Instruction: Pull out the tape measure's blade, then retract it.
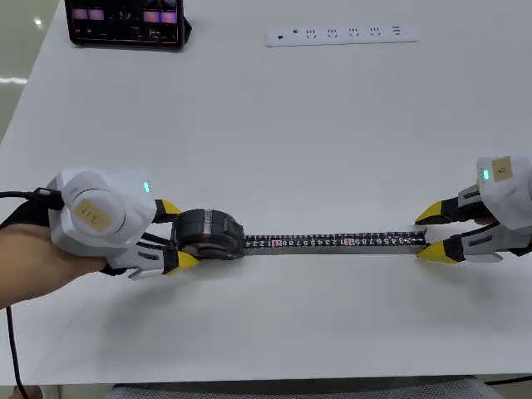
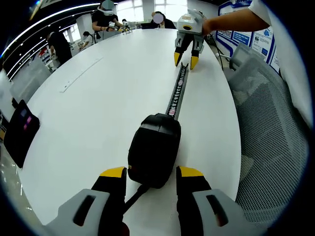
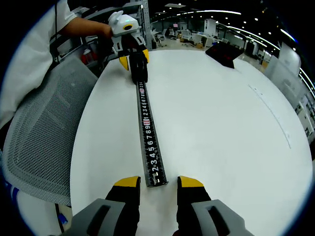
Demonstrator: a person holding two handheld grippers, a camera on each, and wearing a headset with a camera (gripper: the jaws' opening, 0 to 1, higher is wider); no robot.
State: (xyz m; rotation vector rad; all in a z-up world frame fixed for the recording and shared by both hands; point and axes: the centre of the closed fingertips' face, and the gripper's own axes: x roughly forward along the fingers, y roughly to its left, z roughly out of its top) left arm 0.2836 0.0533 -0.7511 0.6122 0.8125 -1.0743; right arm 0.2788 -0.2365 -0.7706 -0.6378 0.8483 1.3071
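Blade [image 3: 147,132] tip clear of right claw [image 3: 159,183]; left claw [image 2: 151,173] clasps case [image 2: 155,142].

The left hand [image 1: 37,259] holds the left gripper [image 1: 179,234] low over the worktop [image 1: 274,150], with its yellow-tipped fingers [image 1: 169,208] closed on the tape measure [image 1: 208,234]. Well apart from it, the right gripper [image 1: 429,233] lies level and points back toward the left, its fingers [image 1: 432,213] parted.
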